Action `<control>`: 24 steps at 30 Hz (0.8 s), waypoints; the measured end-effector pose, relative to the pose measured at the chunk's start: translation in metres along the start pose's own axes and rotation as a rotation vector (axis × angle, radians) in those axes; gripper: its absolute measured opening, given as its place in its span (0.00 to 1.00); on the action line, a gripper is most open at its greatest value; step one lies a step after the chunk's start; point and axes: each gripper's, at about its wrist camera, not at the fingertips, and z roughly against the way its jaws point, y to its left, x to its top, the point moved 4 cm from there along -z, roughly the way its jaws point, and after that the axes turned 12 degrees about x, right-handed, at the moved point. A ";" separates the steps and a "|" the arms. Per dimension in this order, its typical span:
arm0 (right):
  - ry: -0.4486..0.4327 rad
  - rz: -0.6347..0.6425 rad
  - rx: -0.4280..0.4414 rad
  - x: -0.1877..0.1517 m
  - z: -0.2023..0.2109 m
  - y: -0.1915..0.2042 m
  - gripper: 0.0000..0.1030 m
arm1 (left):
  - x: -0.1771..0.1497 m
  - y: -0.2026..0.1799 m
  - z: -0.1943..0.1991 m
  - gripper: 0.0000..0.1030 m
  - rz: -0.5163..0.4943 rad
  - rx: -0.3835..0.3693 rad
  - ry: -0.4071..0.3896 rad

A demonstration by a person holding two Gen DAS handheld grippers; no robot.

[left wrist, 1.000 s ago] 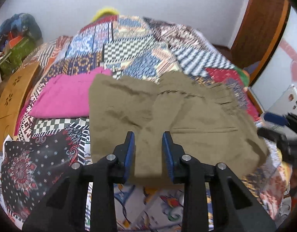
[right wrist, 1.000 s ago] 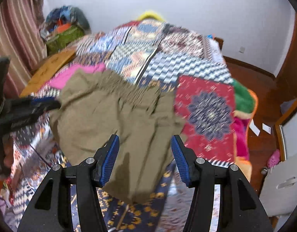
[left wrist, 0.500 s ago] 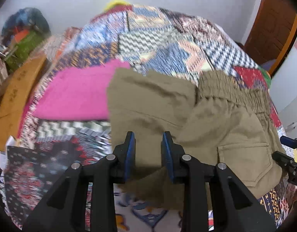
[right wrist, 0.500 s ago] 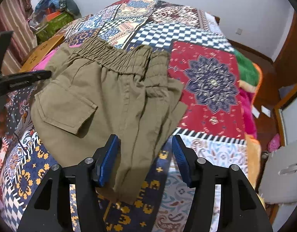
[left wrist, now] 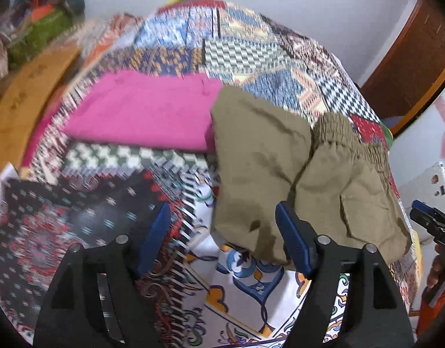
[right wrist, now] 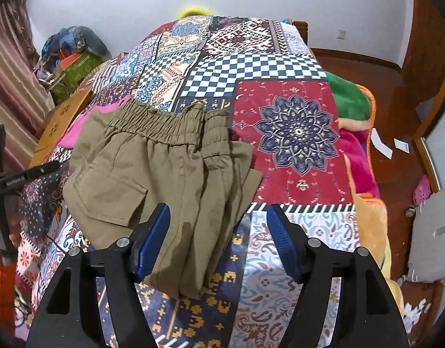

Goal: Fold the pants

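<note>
The olive-brown pants [left wrist: 283,171] lie folded on the patchwork bedspread [left wrist: 245,55], elastic waistband away from me and a back pocket on top. They also show in the right wrist view [right wrist: 153,174]. My left gripper [left wrist: 222,237] is open and empty, its right finger at the pants' near left edge. My right gripper [right wrist: 218,240] is open and empty, hovering over the near end of the folded pants. The tip of the right gripper shows at the right edge of the left wrist view [left wrist: 431,223].
A folded pink garment [left wrist: 144,110] lies left of the pants, touching them. A wooden bed board [left wrist: 22,92] and a pile of bags [right wrist: 74,55] are at the left. The bed's right edge drops to a wooden floor [right wrist: 390,110] with a fleece blanket [right wrist: 353,107].
My left gripper has opened wide, let go of the pants and shifted left. The pants have settled flat on the bed. My right gripper stays open and has drawn slightly back.
</note>
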 end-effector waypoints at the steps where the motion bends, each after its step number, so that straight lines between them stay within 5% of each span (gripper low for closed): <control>1: 0.007 -0.001 0.002 0.000 -0.005 0.002 0.66 | -0.002 -0.002 -0.006 0.72 0.002 -0.013 0.018; 8: 0.065 -0.037 0.011 -0.007 -0.028 -0.002 0.66 | -0.003 -0.016 -0.041 0.72 0.030 -0.157 0.102; 14: 0.077 -0.072 -0.006 -0.012 -0.043 -0.011 0.77 | 0.005 -0.028 -0.056 0.72 -0.002 -0.208 0.114; 24: 0.088 -0.127 0.072 -0.002 -0.063 -0.016 0.77 | 0.023 -0.045 -0.078 0.65 -0.046 -0.280 0.139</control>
